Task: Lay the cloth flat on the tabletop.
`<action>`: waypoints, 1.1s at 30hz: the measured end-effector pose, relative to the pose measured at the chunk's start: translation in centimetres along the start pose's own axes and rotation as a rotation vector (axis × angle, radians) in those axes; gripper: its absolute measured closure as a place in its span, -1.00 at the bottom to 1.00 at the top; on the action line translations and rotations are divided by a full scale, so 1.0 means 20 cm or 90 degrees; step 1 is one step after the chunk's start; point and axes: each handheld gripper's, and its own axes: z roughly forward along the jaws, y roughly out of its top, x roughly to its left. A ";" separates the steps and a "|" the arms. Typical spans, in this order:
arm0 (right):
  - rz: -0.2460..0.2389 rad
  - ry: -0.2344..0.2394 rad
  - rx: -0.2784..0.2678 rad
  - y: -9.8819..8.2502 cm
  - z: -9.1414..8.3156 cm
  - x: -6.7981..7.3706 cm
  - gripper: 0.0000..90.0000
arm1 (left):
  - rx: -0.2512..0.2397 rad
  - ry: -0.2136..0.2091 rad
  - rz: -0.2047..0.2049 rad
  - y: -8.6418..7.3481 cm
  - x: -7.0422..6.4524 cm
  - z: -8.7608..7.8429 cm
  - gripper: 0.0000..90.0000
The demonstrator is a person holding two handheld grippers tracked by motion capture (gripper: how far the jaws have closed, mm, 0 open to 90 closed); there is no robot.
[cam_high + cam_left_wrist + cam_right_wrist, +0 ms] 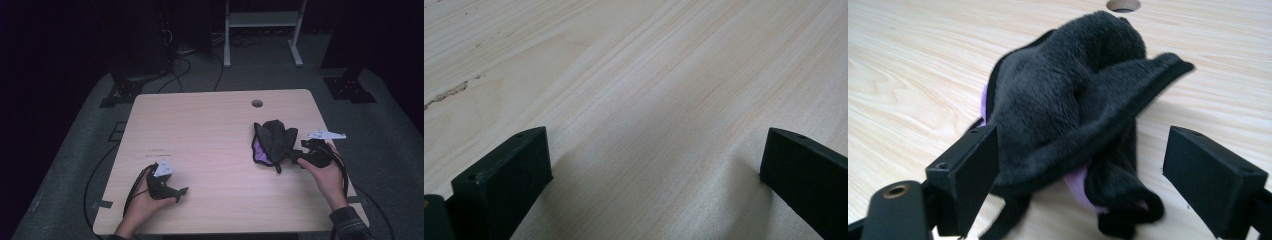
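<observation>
— Tabletop (pixel 210 150) first: where does the cloth sit on it?

— The black fleece cloth (pixel 272 141) with purple lining lies crumpled near the right edge, its length running away toward the far edge.

— Which gripper is nearer?

— The right gripper (pixel 298 159), just beside it, jaws spread wide, pinching nothing. The left gripper (pixel 181 192) rests near the front-left corner, well apart, also open and empty.

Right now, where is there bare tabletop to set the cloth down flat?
Bare wood runs from the left gripper across the middle to the table's far left corner. It is crowded only at right, around the black cloth and right gripper.
</observation>
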 end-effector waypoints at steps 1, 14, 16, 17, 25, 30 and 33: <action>-0.002 -0.001 0.002 0.00 0.02 0.00 -0.70 | 0.000 0.000 0.000 0.00 0.00 0.00 -1.00; -0.012 0.007 0.035 0.03 0.20 -0.01 -0.72 | 0.000 0.000 0.000 0.00 0.00 0.00 -1.00; -0.011 0.018 0.036 0.03 0.23 -0.02 -0.72 | 0.000 0.000 0.000 0.00 0.00 0.00 -1.00; -0.012 0.022 0.038 0.03 0.25 -0.02 -0.73 | 0.000 0.000 0.000 0.00 0.00 0.00 -1.00; -0.029 0.025 0.075 0.00 0.32 -0.01 -0.57 | 0.000 0.000 0.000 0.00 0.00 0.00 -1.00; -0.046 0.037 0.078 -0.01 0.32 -0.02 -0.08 | 0.000 0.000 0.000 0.00 0.00 0.00 -1.00; -0.046 0.039 0.079 -0.01 0.31 -0.02 0.19 | 0.000 0.000 0.001 0.00 0.00 0.00 -1.00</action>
